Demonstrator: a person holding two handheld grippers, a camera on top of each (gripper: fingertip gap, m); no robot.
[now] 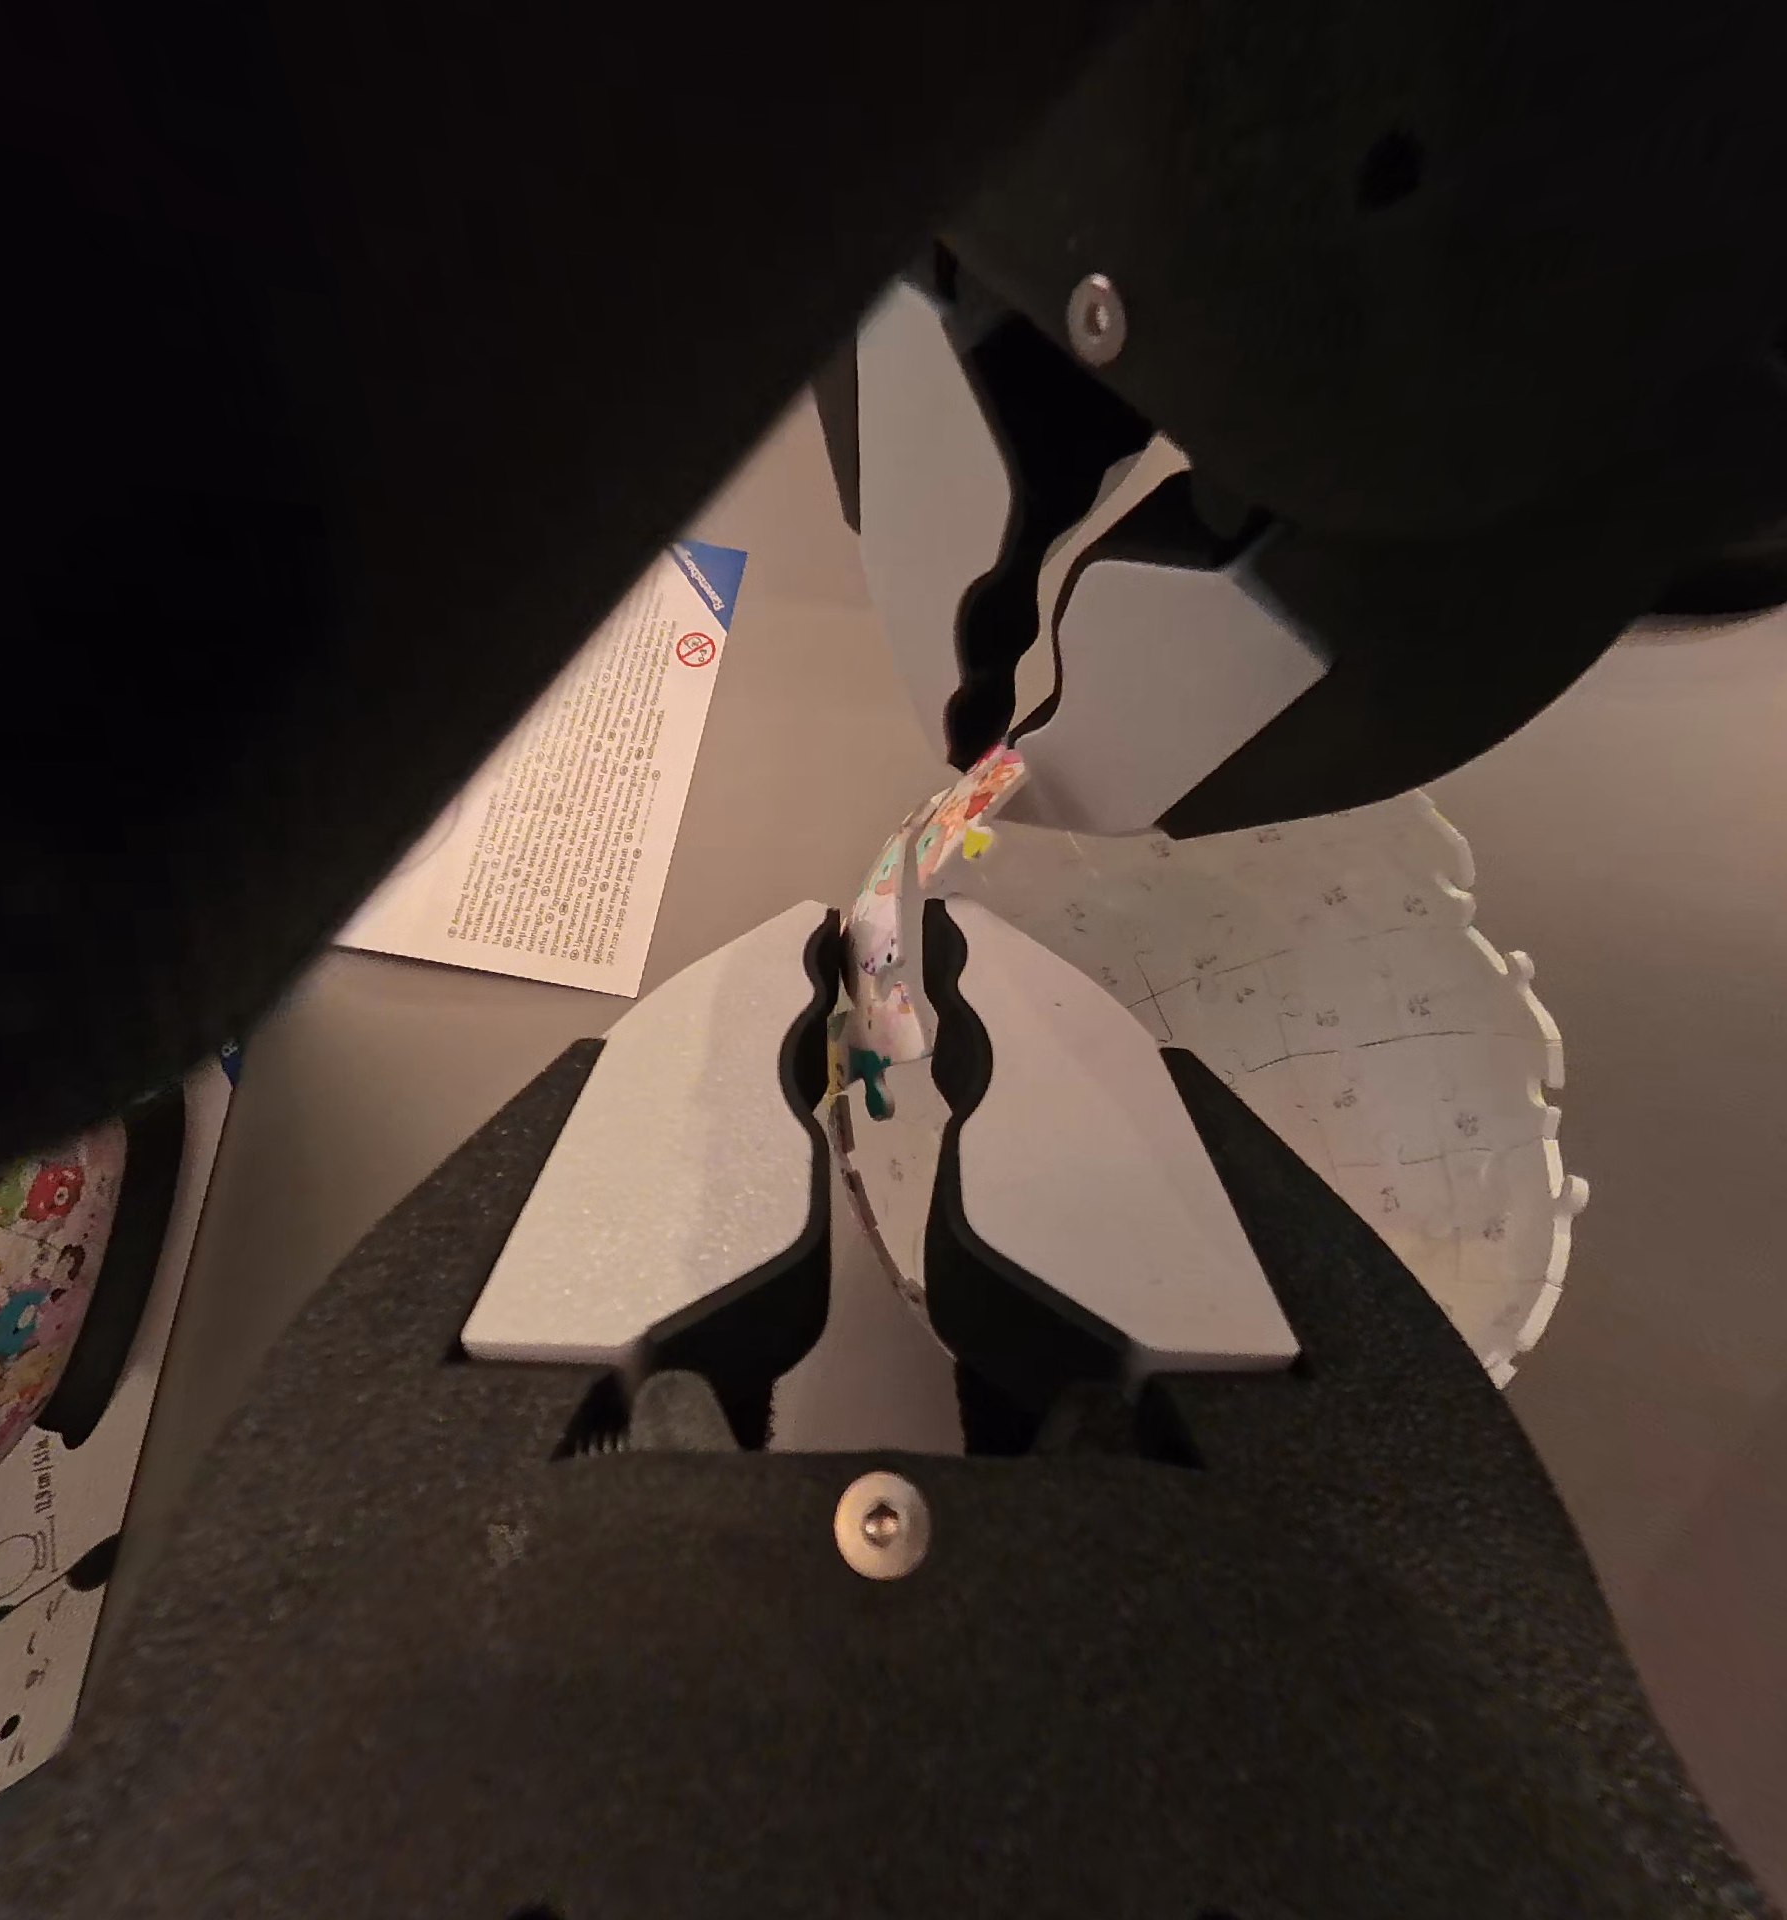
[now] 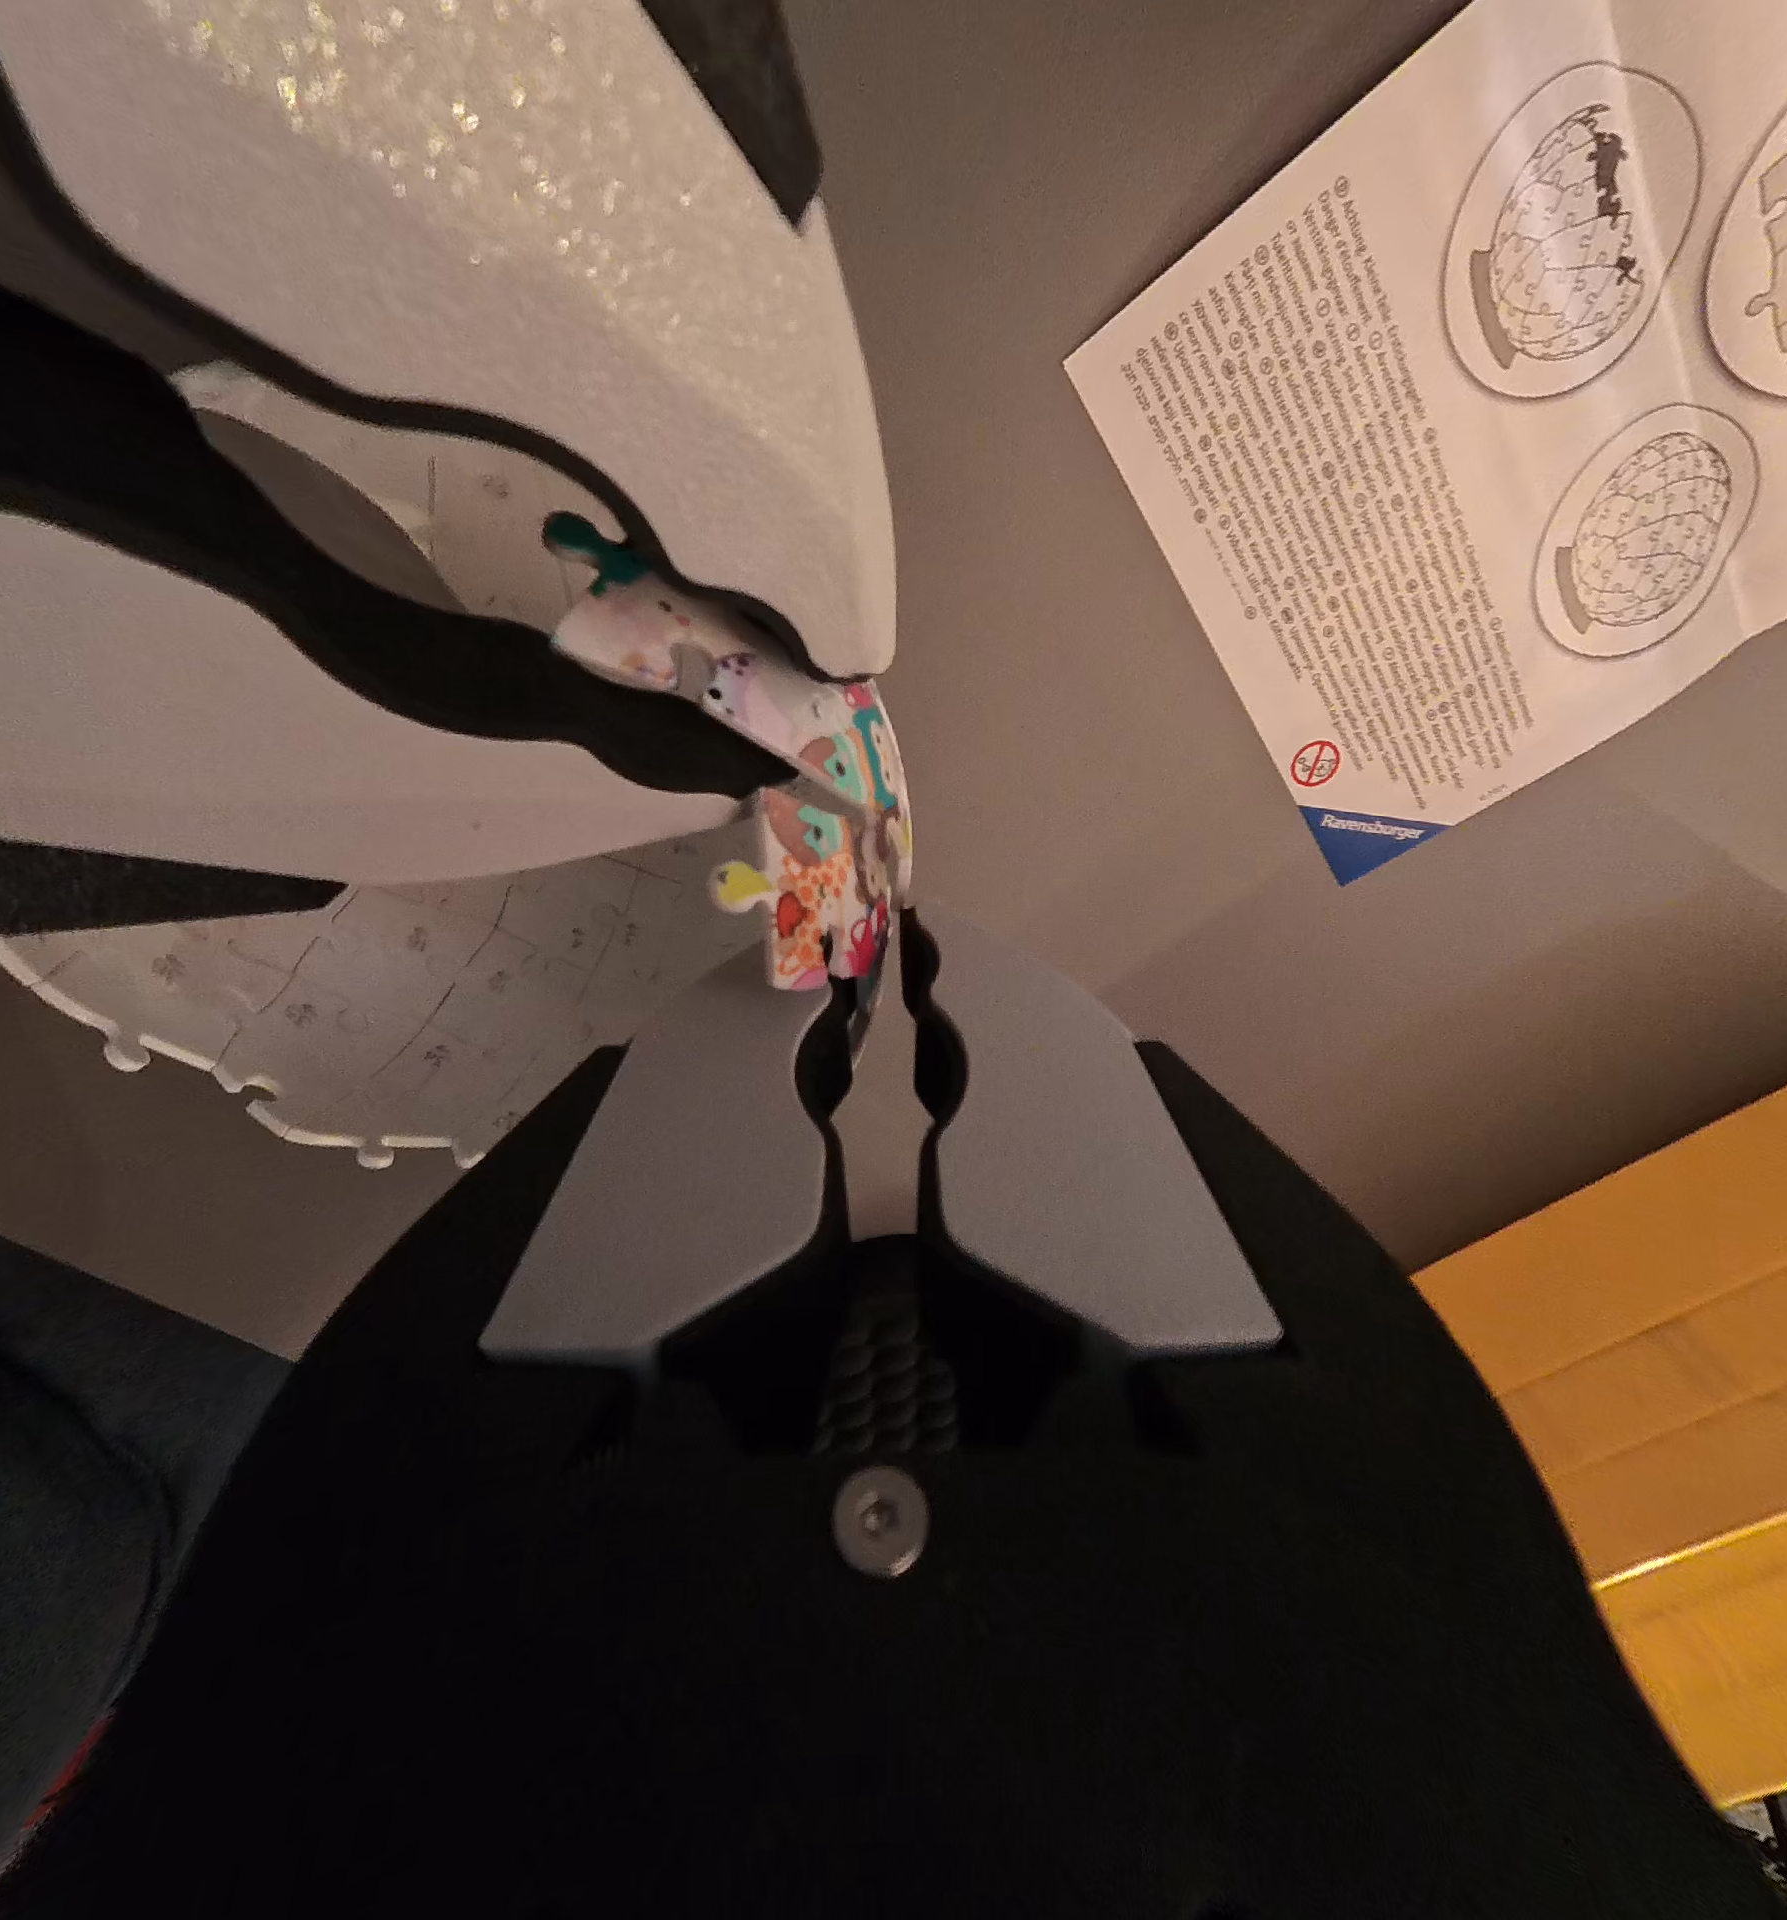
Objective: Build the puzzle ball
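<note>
In the left wrist view, the left gripper (image 1: 876, 935) is clamped on the rim of a curved, half-built puzzle shell (image 1: 1315, 1018) with a white numbered inside, held above the grey table (image 1: 1647, 831) near a printed white instruction sheet (image 1: 598, 821). In the right wrist view, the right gripper (image 2: 873, 977) pinches a colourful cartoon-printed puzzle piece (image 2: 832, 894) at that shell's edge, just beside the other tongs, with a yellow cardboard box (image 2: 1647, 1455) to the right.
</note>
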